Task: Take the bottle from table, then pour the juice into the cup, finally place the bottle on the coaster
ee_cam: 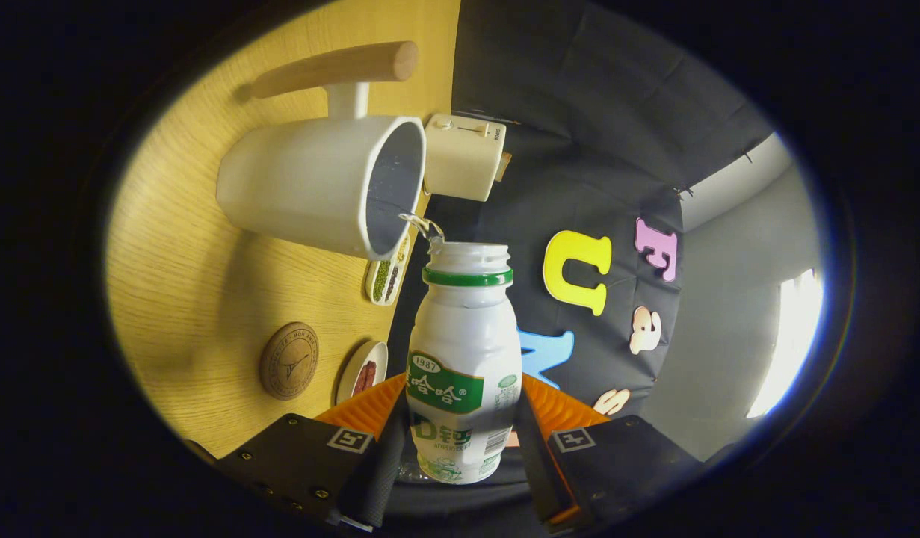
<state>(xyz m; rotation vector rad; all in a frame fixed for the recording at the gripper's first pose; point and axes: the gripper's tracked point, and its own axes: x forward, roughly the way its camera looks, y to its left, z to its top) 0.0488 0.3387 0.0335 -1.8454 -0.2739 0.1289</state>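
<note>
The bottle [463, 366] is clamped between both fingers of the gripper [460, 456], tipped so its open mouth meets the rim of the cup [310, 183], where a thin clear stream is seen. The cup stands on the wooden table [183, 291] near its far edge, with the coaster [289, 361] lying apart from it, close to the fingers.

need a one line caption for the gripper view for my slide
Claw shut on the uncapped bottle, tipped toward the white cup, liquid running from its mouth to the rim; coaster unused.

Showing on the table — one bottle [463, 359], one cup [310, 183], one coaster [289, 361], two small dishes [387, 276], one toaster [463, 155] — gripper [460, 433] clamping the bottle.
</note>
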